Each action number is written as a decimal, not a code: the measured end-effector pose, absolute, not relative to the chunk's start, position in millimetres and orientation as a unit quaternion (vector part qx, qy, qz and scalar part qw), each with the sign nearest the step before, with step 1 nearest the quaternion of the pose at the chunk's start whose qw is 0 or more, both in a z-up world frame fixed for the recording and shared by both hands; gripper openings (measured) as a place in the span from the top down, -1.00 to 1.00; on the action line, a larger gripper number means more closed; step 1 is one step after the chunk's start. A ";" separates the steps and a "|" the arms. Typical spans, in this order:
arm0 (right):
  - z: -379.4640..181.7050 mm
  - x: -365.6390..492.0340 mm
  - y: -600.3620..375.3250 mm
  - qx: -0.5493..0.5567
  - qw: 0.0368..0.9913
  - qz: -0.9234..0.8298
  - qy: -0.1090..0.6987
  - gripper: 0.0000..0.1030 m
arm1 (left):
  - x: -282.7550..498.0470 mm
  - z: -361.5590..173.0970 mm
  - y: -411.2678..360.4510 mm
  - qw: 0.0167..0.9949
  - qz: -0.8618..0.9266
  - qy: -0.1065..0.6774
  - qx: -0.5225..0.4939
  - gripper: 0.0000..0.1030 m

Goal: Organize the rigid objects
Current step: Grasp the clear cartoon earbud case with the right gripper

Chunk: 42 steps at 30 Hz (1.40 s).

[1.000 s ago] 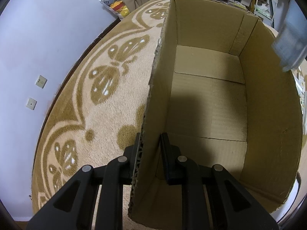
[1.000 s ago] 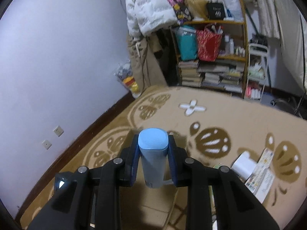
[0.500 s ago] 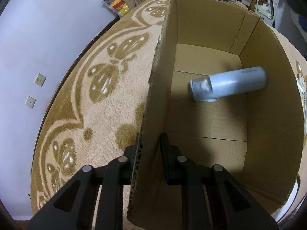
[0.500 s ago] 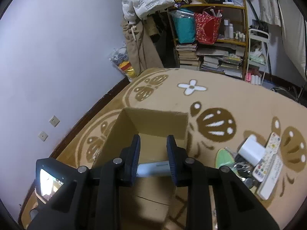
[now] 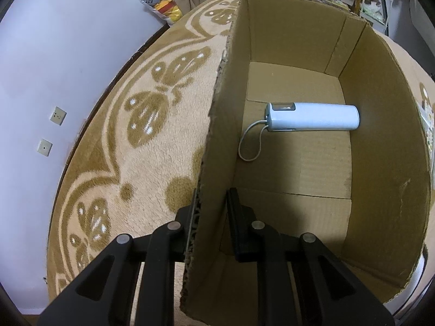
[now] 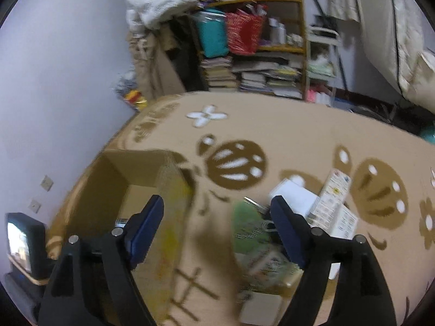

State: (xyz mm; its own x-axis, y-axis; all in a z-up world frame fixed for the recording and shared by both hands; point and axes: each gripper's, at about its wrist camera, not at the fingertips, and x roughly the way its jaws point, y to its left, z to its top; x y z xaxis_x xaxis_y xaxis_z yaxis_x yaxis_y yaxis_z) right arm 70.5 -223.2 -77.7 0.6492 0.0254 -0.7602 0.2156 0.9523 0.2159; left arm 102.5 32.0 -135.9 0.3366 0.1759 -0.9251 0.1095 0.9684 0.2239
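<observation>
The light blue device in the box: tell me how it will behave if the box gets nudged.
The light blue device lies on its side on the cardboard box floor; its rounded body may well roll. Its thin white loop cord looks floppy and should trail along. The casing looks rigid, likely smooth plastic.

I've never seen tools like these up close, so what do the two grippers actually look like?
Both are black plastic, with angular linkage arms that have triangular cut-outs and round silver pivot pins. The left gripper ends in two flat black fingers. The right gripper has fingers faced with dark blue pads. No cables, markings, sleeves or hands show in either view.
</observation>
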 end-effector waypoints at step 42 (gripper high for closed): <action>-169.2 57.3 -238.5 0.139 0.848 -0.096 0.502 -0.29 | 100.1 -137.8 23.6 0.806 0.030 0.573 0.146 0.64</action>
State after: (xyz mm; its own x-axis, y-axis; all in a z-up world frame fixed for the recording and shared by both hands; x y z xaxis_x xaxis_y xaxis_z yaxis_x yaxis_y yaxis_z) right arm 57.3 -238.5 -169.2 0.4772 -0.0239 -0.8785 0.3031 0.9428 0.1390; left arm 100.1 23.6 -137.8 0.3414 0.2164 -0.9147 0.1190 0.9554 0.2704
